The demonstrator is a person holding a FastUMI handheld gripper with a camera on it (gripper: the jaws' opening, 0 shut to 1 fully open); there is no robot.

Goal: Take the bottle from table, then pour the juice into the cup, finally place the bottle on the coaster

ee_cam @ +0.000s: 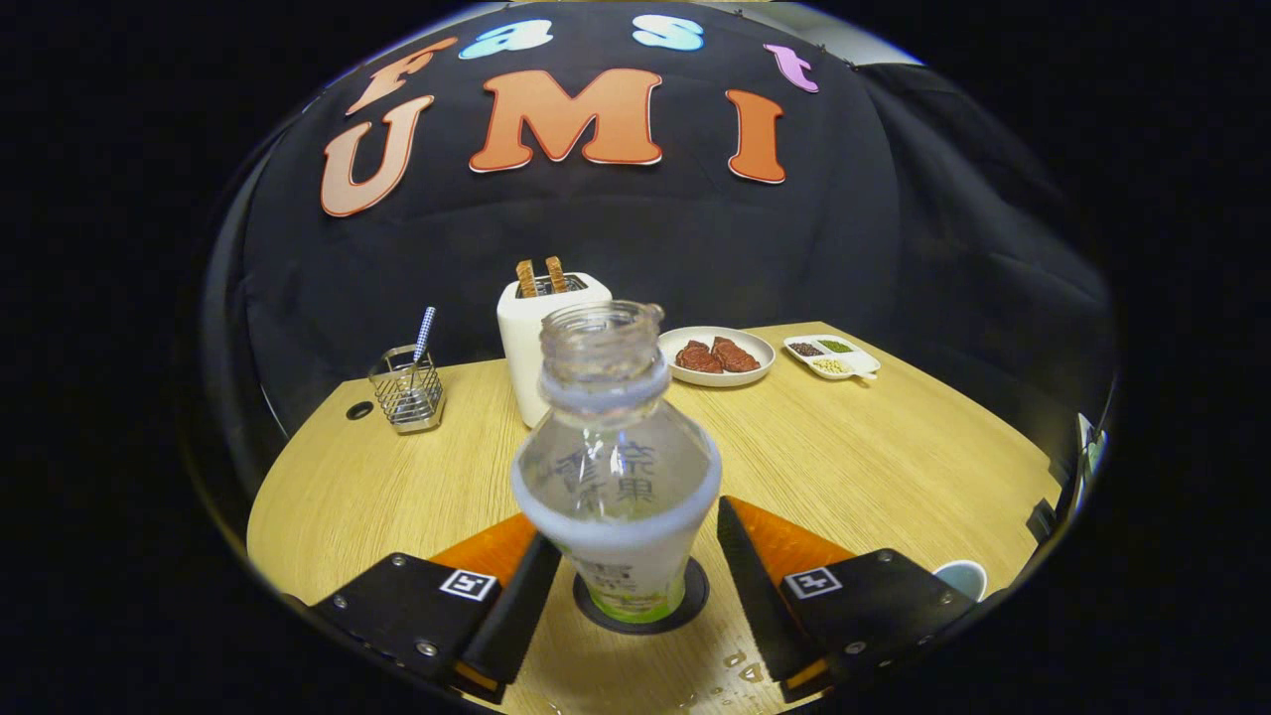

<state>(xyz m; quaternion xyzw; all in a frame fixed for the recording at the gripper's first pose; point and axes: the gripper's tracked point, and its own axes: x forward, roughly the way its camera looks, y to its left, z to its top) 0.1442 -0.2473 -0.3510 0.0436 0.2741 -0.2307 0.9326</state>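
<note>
Clear bottle (616, 467) with white-and-green label, black coaster (695, 596), light wood-grain table (874, 457), white toaster (526, 338), claw (635, 586) fingers apart

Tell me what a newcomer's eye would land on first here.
First, the uncapped bottle standing on the dark coaster between the fingers of the open gripper, neither finger visibly pressing it. Beyond it, a white toaster holds two slices, with a plate of meat beside it.

Uncapped bottle (616, 477) stands upright on dark coaster (695, 596) between the parted fingers of the gripper (635, 586); right finger clear of it.
</note>
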